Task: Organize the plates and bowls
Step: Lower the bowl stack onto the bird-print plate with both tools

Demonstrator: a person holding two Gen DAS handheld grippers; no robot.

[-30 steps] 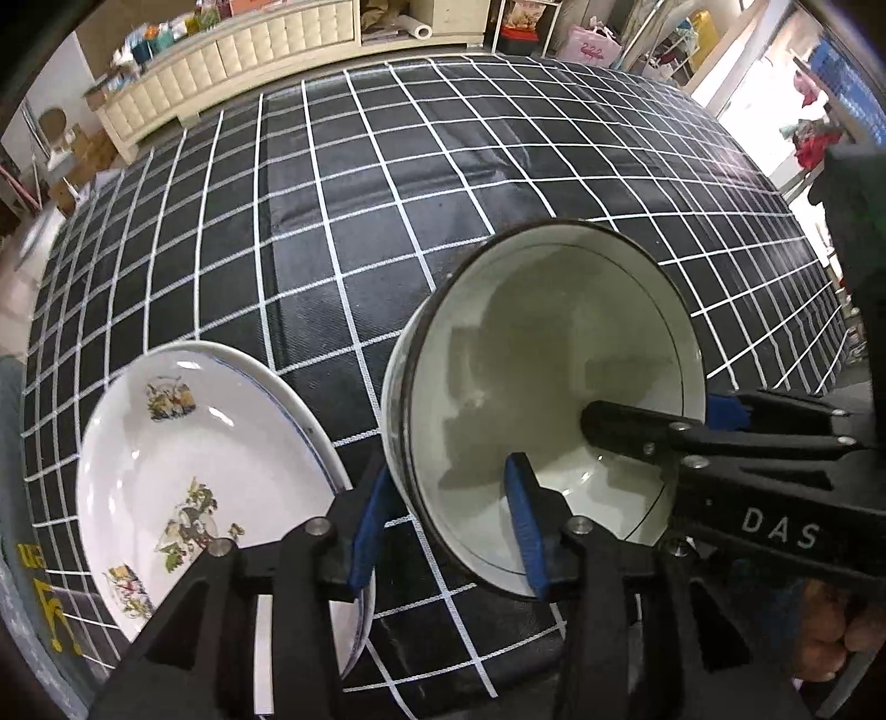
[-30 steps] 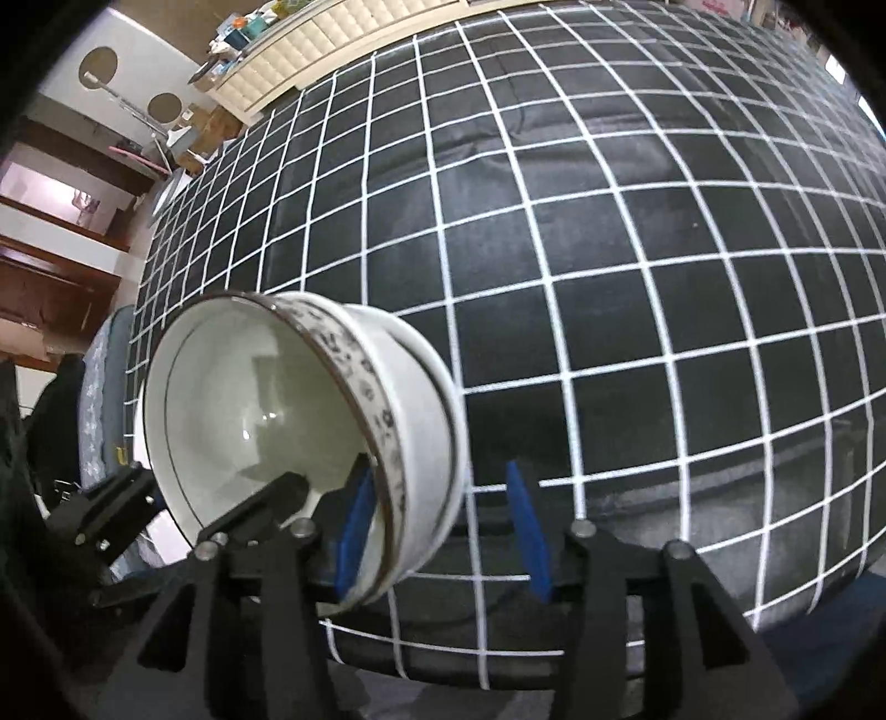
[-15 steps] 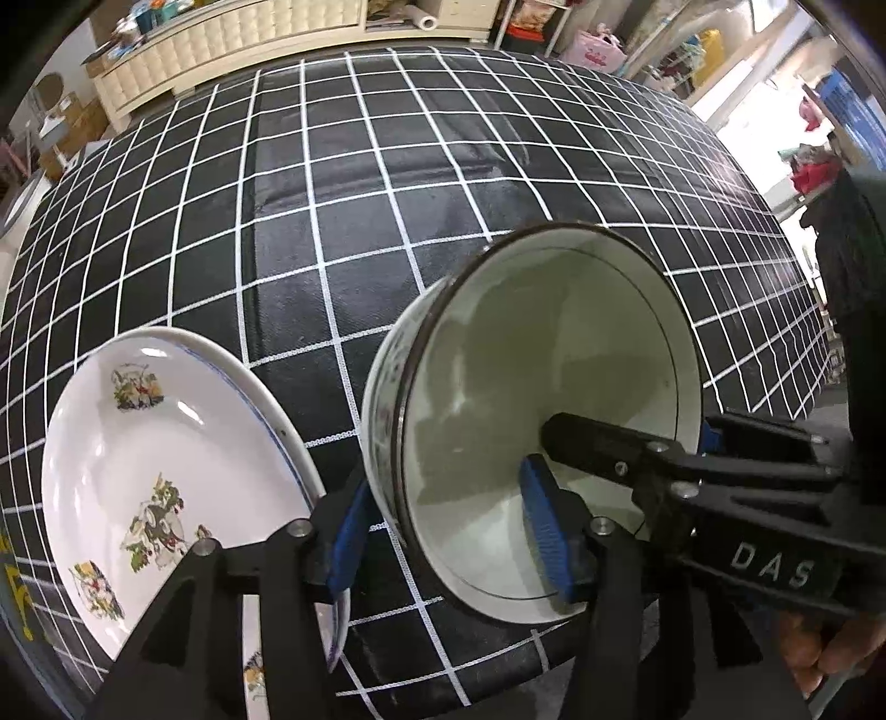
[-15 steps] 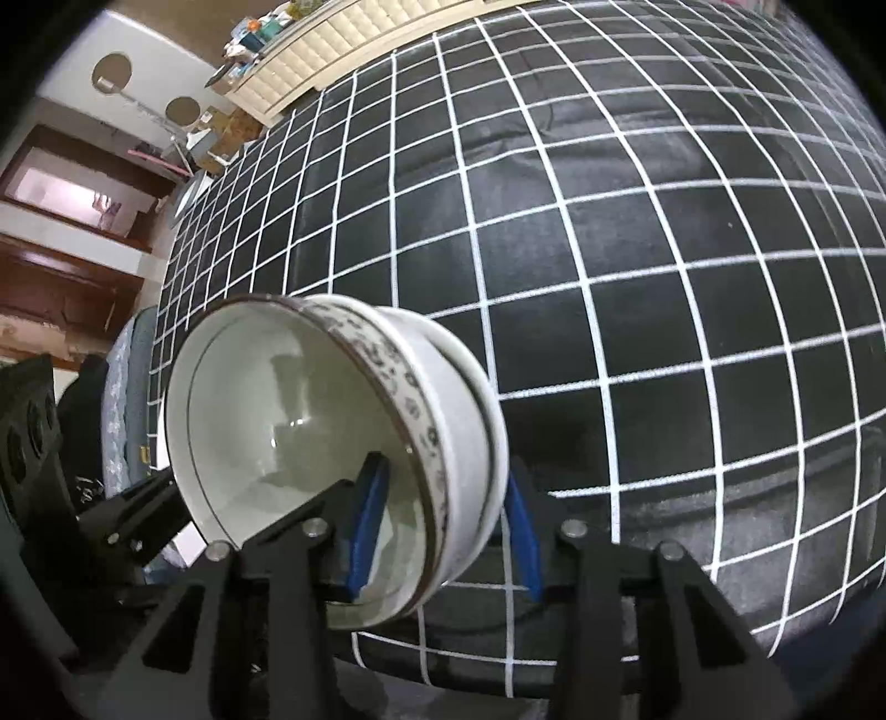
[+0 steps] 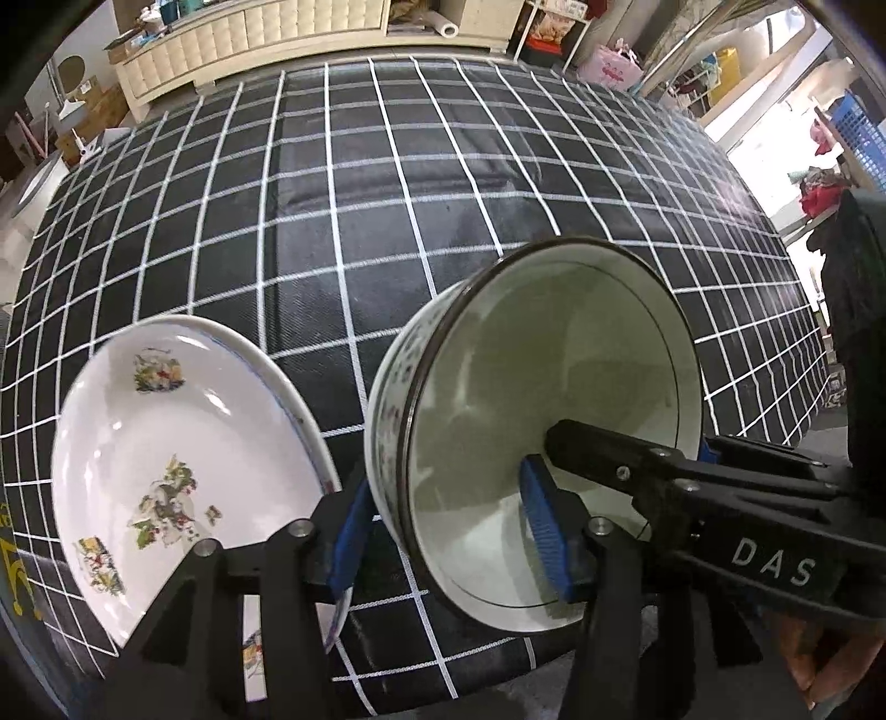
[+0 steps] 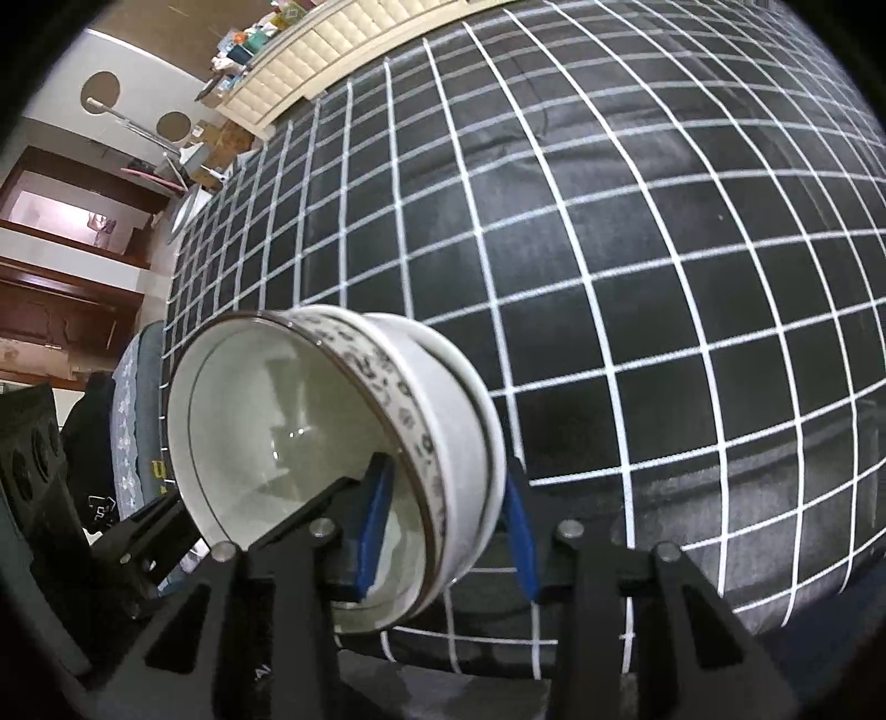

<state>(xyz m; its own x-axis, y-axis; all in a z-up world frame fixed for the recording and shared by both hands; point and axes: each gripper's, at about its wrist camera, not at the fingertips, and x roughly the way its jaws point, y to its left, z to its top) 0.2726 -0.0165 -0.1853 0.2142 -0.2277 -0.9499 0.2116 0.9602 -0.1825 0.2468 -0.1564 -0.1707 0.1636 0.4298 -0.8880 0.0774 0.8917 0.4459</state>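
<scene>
A stack of two white bowls with a dark patterned band (image 5: 531,421) is held between both grippers, above the near edge of the table. My left gripper (image 5: 443,531) is shut on the stack's left wall, one pad inside, one outside. My right gripper (image 6: 443,526) is shut on the opposite wall of the same stack (image 6: 343,443); it also shows in the left wrist view (image 5: 692,487). A white plate with flower prints (image 5: 183,471) lies on the table left of the bowls, seemingly on a second plate.
The table wears a black cloth with a white grid (image 5: 387,194); its near edge (image 6: 554,642) is just below the bowls. A cream cabinet (image 5: 260,33) stands beyond the far edge. A blue chair (image 6: 133,404) is at the left.
Both grippers have closed onto the bowl walls. The bowl stack has lifted and tilted a little, and the views have drawn in closer to it.
</scene>
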